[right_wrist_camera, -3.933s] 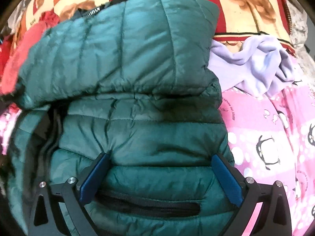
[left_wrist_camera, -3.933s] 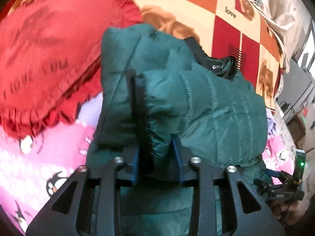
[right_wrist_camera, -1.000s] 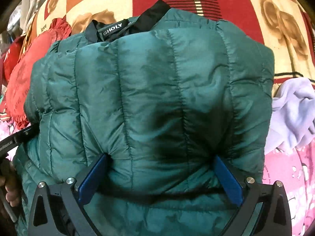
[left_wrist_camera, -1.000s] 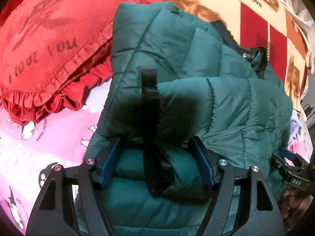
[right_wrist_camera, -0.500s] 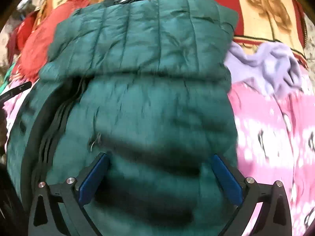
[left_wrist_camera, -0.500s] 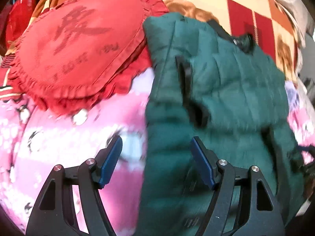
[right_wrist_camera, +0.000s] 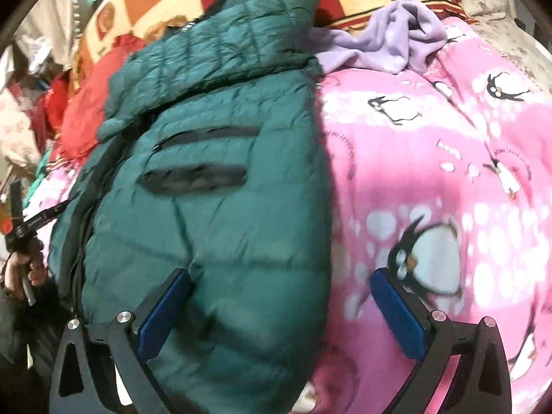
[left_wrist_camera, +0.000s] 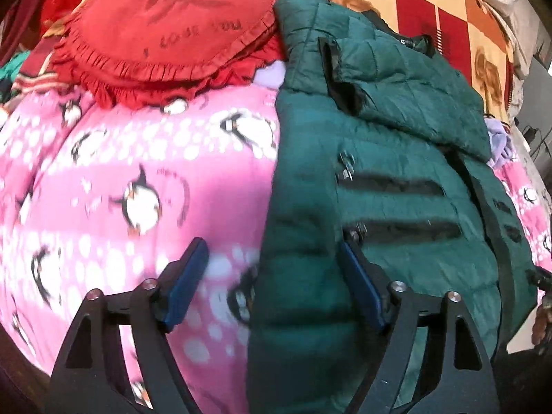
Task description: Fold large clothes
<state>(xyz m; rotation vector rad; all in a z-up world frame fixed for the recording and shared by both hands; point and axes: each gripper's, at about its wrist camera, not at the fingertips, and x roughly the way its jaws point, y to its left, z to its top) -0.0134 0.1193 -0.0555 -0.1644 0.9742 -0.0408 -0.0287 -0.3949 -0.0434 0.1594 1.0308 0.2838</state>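
One green quilted puffer jacket (left_wrist_camera: 396, 186) lies on a pink penguin-print blanket (left_wrist_camera: 138, 179), its top part doubled over the body, two black zip pockets facing up. A red frilled cushion (left_wrist_camera: 165, 31) sits just beside its collar end, and a lilac garment (right_wrist_camera: 390, 41) lies bunched at its other side.

It looks light, soft and springy, with a smooth shell likely to slip and puff back open. The firmest holds are probably the stitched side edges and the hem, not the padded middle.

The left gripper (left_wrist_camera: 272, 283) has its jaws opening, straddling the jacket's near side edge without pinching it. The right gripper (right_wrist_camera: 281, 310) stands wide open over the opposite edge, its pads clear of the cloth and gripping nothing.

A second ago both grippers sat deep in the padding, squeezing the folded bulk. Now both have pulled back towards the near end, and the folded part rests flat on its own.
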